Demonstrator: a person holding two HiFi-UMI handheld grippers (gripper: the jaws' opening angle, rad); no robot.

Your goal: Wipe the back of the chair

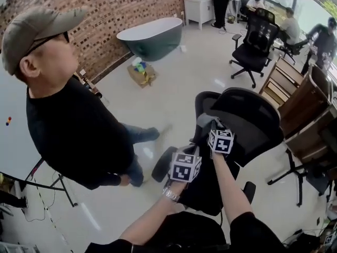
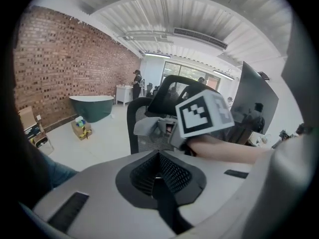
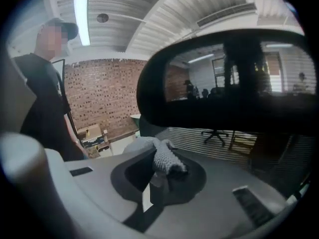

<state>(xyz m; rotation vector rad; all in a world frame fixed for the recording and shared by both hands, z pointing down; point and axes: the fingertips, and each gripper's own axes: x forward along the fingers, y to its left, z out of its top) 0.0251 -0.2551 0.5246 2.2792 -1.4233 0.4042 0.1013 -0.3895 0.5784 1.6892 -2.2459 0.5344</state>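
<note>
A black mesh office chair (image 1: 250, 123) stands just ahead of me, and its headrest (image 3: 234, 103) fills the upper part of the right gripper view. My right gripper (image 1: 210, 126) is shut on a grey knitted cloth (image 3: 162, 156). It holds the cloth (image 1: 206, 121) against the upper left part of the chair back. My left gripper (image 1: 187, 153) hangs just below and to the left of it, shut with nothing between its jaws. The left gripper view shows the right gripper's marker cube (image 2: 204, 112) and the cloth (image 2: 147, 126) in front of the chair (image 2: 144, 108).
A person in a cap and black shirt (image 1: 73, 125) stands close on the left. Farther off are a green bathtub (image 1: 152, 36) by the brick wall, a cardboard box (image 1: 141, 74), a second black office chair (image 1: 255, 46) and wooden furniture (image 1: 295, 99) at right.
</note>
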